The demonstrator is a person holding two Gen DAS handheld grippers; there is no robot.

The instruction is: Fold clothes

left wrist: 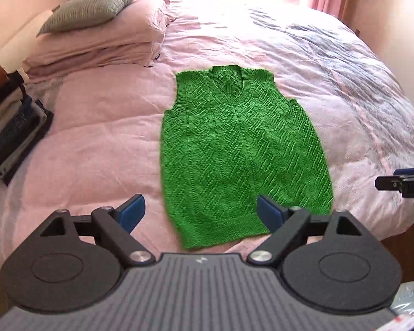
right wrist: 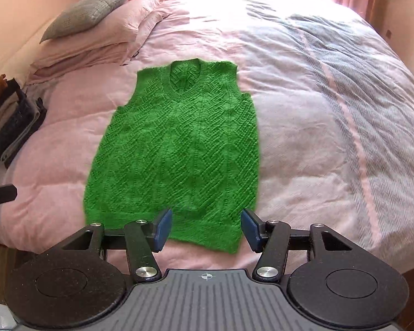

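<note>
A green knitted sleeveless vest lies flat on the pink duvet, neck away from me, hem nearest. My left gripper is open above the hem, its blue pads spread wide over the vest's lower left part. The right gripper is open too, hovering over the hem's right half with nothing between its fingers. The right gripper's tip shows at the right edge of the left wrist view. At the left edge of the right wrist view, the left gripper's tip pokes in.
Pink pillows with a grey cushion on top sit at the far left. A stack of folded dark clothes lies at the bed's left edge. A blue-striped blanket covers the right side.
</note>
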